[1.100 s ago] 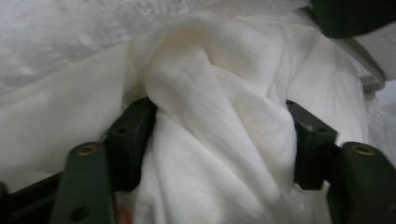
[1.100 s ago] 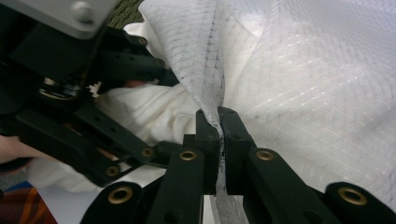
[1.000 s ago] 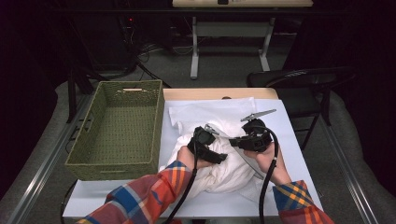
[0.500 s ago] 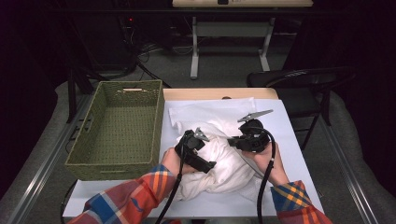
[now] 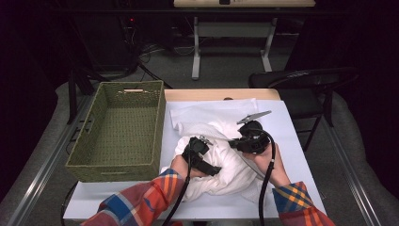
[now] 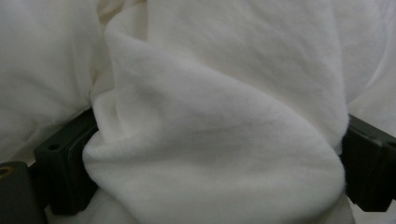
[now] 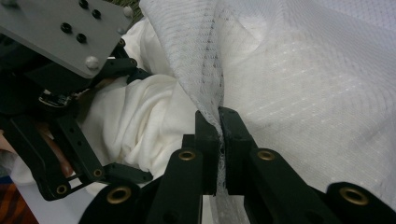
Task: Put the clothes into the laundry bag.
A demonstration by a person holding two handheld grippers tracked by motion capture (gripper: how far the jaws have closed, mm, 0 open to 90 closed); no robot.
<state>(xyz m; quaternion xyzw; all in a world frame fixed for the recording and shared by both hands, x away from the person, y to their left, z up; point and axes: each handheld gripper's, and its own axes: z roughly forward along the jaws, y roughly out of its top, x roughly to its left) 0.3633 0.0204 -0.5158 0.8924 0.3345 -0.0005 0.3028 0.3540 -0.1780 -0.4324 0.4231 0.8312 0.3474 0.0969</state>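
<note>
A crumpled white cloth point(image 5: 221, 165) lies on the white table point(image 5: 291, 122) between both hands. My left gripper point(image 5: 200, 149) is pushed into it. In the left gripper view its jaws stand wide apart, open, and a thick bulge of the cloth point(image 6: 210, 140) sits between them. My right gripper point(image 5: 244, 140) is at the heap's right side. It is shut on a raised fold of white mesh fabric point(image 7: 280, 70), pinched between the fingertips point(image 7: 208, 128). The left gripper point(image 7: 60, 93) and its grey plate show at the left of the right gripper view, close by.
A green woven basket point(image 5: 94, 155) stands at the table's left, touching its edge. A flat part of the white cloth point(image 5: 211, 110) spreads toward the far edge. A dark chair point(image 5: 306, 80) stands beyond the far right corner.
My left gripper has turned and shifted a little within the cloth heap, and the cloth around it has bunched differently. The right gripper has barely moved and keeps its hold.
</note>
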